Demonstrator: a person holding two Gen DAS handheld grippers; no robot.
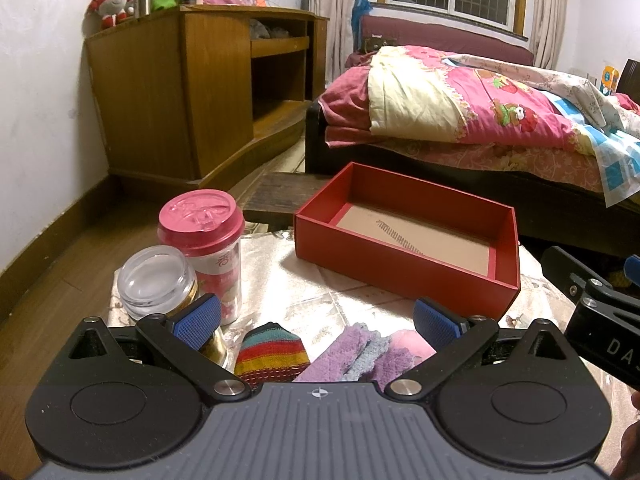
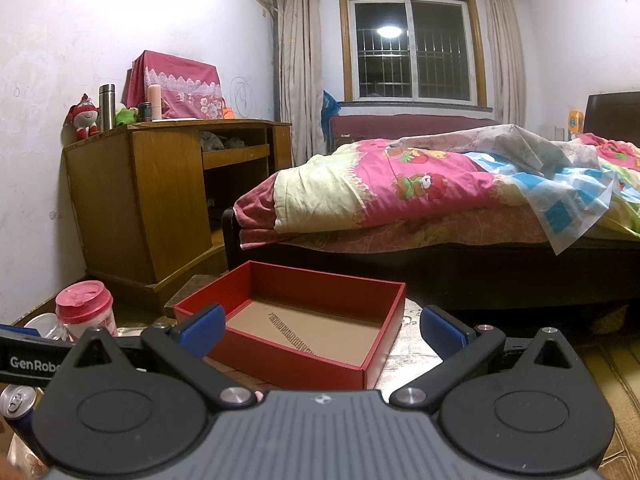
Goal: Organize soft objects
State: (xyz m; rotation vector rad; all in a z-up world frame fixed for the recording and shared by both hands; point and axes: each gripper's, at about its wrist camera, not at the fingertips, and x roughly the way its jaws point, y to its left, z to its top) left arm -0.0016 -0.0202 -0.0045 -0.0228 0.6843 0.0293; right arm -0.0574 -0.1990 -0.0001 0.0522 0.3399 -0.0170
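A: Table layout?
B: Box (image 1: 404,256) sits at the far side of the table (image 1: 320,300). Cup (image 1: 204,240) left of the box, jar (image 1: 156,280) just in front of the cup, touching it.
A: Soft stuff?
B: Near edge, in front of the box: sock (image 1: 272,354) on the left, gloves (image 1: 360,354) just right of it.
A: Behind the table?
B: Bed (image 2: 440,208) beyond the box, cabinet (image 2: 140,196) left of the bed, window (image 2: 412,48) on the back wall. Can (image 2: 16,404) at the near left.
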